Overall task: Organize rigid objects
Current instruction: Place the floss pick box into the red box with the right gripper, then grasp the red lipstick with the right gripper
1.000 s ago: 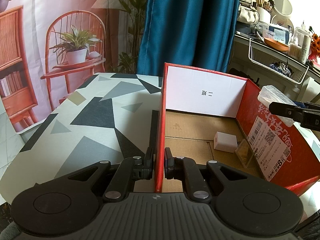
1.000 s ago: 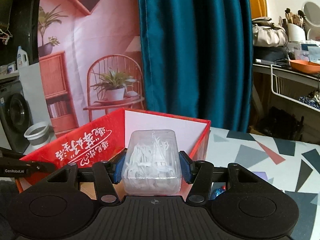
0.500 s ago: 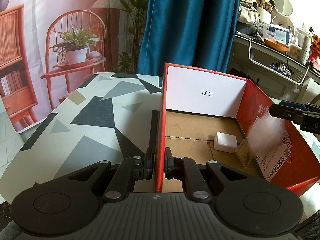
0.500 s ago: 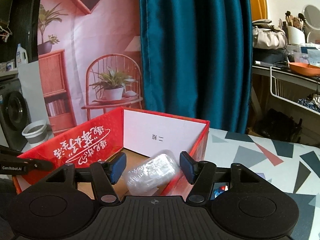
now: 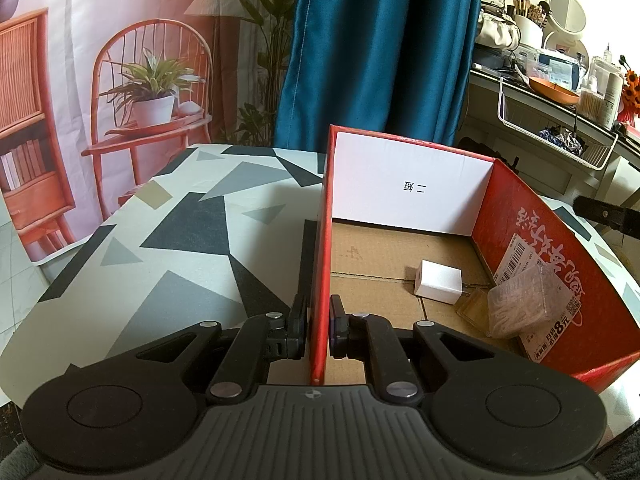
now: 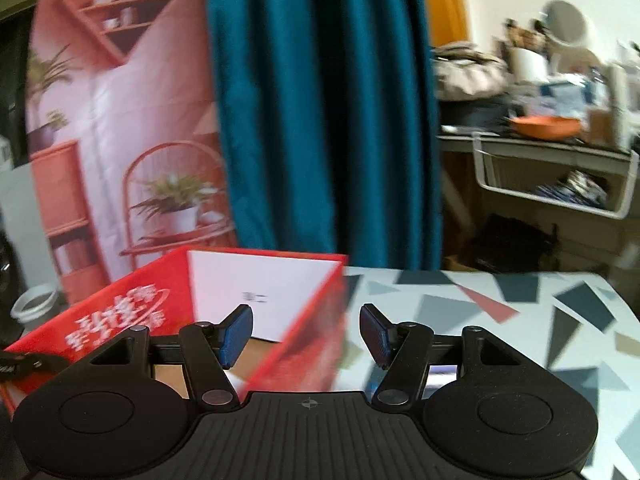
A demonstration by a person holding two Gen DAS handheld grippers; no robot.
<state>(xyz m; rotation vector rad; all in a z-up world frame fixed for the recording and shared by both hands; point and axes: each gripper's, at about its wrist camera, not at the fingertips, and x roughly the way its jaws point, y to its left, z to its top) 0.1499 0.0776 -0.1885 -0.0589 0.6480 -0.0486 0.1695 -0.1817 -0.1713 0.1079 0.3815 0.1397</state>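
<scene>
A red cardboard box (image 5: 532, 240) stands on the patterned table. My left gripper (image 5: 318, 326) is shut on the box's near left wall. Inside lie a white block (image 5: 438, 282), a small amber case (image 5: 474, 310) and a clear plastic box of white picks (image 5: 520, 306) leaning against the right wall. In the right wrist view my right gripper (image 6: 306, 334) stands open with nothing between its blue pads (image 6: 236, 334), above the box's right wall (image 6: 312, 340). A tip of the right gripper (image 5: 608, 216) shows at the left wrist view's right edge.
The table (image 5: 180, 248) has a grey, black and white triangle cover. A teal curtain (image 5: 372, 52) hangs behind. A cluttered shelf with a wire basket (image 5: 560, 136) is at the right. A blue item (image 6: 442, 372) lies on the table under the right gripper.
My right gripper let go of the clear box, which dropped into the red box against its right wall. The right gripper then swung right. The left gripper kept still.
</scene>
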